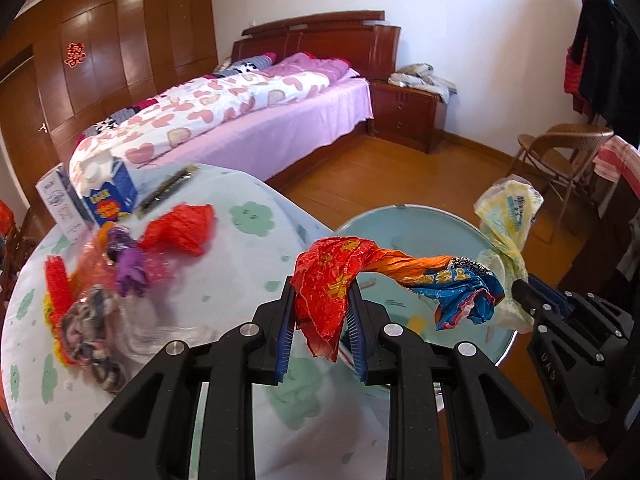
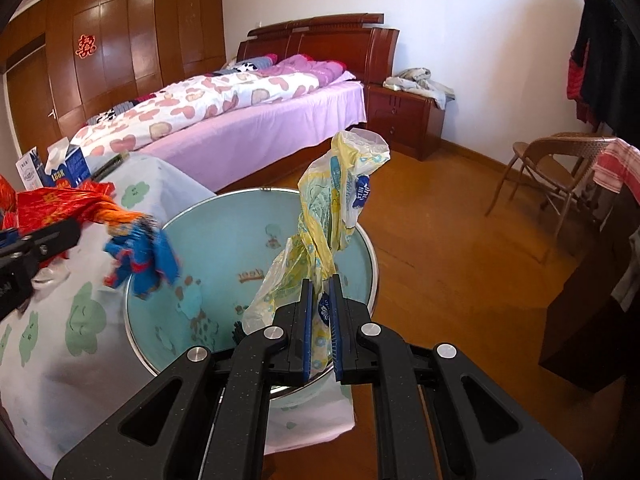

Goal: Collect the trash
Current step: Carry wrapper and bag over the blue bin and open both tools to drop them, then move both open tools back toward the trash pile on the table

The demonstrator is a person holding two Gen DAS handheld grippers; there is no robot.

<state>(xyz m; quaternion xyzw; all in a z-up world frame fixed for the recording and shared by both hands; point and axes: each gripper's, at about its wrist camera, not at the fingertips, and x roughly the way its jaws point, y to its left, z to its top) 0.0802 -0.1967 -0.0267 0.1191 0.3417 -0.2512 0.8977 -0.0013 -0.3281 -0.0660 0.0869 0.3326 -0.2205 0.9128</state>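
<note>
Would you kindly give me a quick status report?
Left gripper shut on red wrapper. Right gripper shut on yellow bag. Both over bin; nothing blocking.

Both grippers angled downward, each clamped on crumpled wrapping.

Left gripper (image 1: 320,320) pinching a red-and-orange foil wrapper (image 1: 332,280) between blue pads, jaws narrowly parted around it. Right gripper (image 2: 322,320) closed tight on a yellow plastic bag (image 2: 332,208), seemingly just right of the left one, tips near each other.
</note>
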